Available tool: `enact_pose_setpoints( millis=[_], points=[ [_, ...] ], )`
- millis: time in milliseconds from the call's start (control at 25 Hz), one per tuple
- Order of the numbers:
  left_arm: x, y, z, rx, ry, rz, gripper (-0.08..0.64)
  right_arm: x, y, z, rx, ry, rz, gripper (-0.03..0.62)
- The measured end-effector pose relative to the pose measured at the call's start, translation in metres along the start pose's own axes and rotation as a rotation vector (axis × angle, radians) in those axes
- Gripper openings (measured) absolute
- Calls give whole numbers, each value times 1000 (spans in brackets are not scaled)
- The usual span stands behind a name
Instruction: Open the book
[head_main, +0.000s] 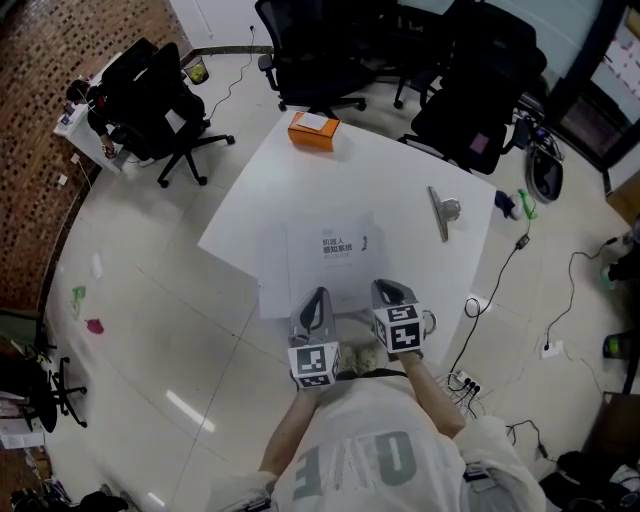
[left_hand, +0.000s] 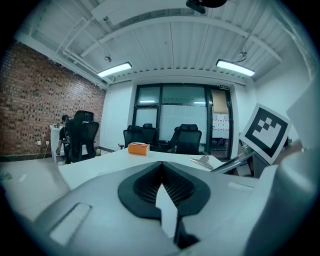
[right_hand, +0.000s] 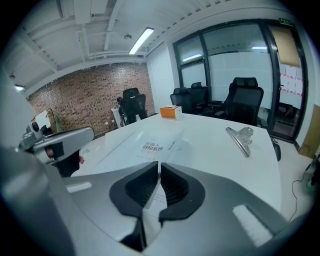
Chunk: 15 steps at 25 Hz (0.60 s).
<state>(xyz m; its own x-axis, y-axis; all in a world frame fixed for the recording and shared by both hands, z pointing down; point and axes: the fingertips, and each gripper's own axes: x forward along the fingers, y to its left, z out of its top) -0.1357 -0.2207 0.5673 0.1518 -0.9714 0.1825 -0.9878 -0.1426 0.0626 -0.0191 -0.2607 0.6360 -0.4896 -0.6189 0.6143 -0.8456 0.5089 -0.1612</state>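
book (head_main: 300, 262) near edge hidden, cover print (head_main: 338, 245) too small to read

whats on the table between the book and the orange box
Nothing: the head view shows only bare white table between the book and the orange box. The metal clip lies off to the right, not between them.

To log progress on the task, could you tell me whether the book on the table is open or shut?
Shut, it appears: the book lies flat on the table, its titled cover facing up, no pages spread.
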Motion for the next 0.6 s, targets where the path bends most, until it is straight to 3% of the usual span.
enact_pose_setpoints(
  millis=[240, 520, 600],
  points=[
    [5, -16, -6, 58, 16, -78, 11, -4, 10, 17, 68, -44, 70, 23],
    [7, -46, -28, 84, 65, -237, 9, -7, 33, 44, 33, -95, 136, 20],
    [5, -54, -33, 54, 80, -296, 100, -5, 35, 48, 37, -99, 146, 20]
  ],
)
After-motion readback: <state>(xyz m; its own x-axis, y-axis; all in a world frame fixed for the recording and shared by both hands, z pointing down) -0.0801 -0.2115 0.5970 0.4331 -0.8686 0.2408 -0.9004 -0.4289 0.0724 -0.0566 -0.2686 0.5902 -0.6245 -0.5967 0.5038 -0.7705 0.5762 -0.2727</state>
